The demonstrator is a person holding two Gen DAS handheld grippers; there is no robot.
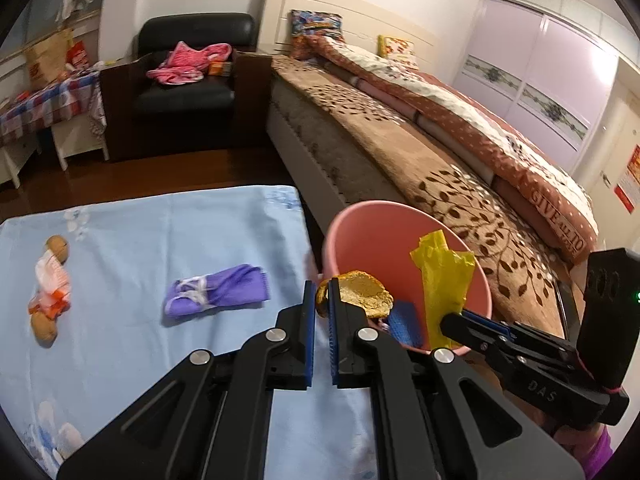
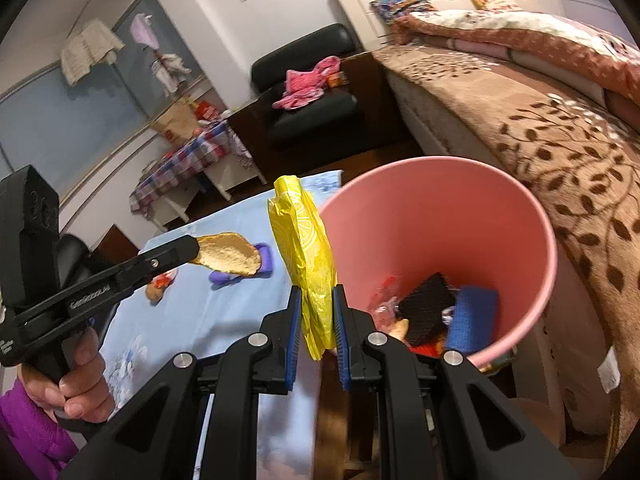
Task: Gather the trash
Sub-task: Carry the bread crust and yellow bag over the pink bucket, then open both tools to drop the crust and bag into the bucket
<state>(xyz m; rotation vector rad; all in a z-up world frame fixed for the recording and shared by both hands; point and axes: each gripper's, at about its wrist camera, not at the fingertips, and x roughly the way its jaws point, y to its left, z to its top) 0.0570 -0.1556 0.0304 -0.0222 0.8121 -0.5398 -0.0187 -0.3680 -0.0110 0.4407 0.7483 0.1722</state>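
My left gripper (image 1: 322, 290) is shut on the edge of a golden-brown peel (image 1: 362, 292), which hangs over the near rim of the pink bin (image 1: 360, 232). The right gripper (image 2: 318, 300) is shut on a crumpled yellow wrapper (image 2: 308, 248), held upright just left of the pink bin (image 2: 440, 220). Seen from the right wrist, the left gripper (image 2: 192, 248) holds the peel (image 2: 230, 258) above the table. A blue item (image 2: 472, 316) and a dark item (image 2: 428, 308) lie inside the bin. A purple wrapper (image 1: 216, 294) and an orange-and-white wrapper with walnuts (image 1: 50, 288) lie on the light blue tablecloth (image 1: 160, 232).
A bed with a brown leaf-pattern blanket (image 1: 440, 168) runs along the right, close behind the bin. A black armchair (image 1: 188, 84) with pink clothes stands at the back. A small table with a checked cloth (image 1: 40, 108) is at the far left.
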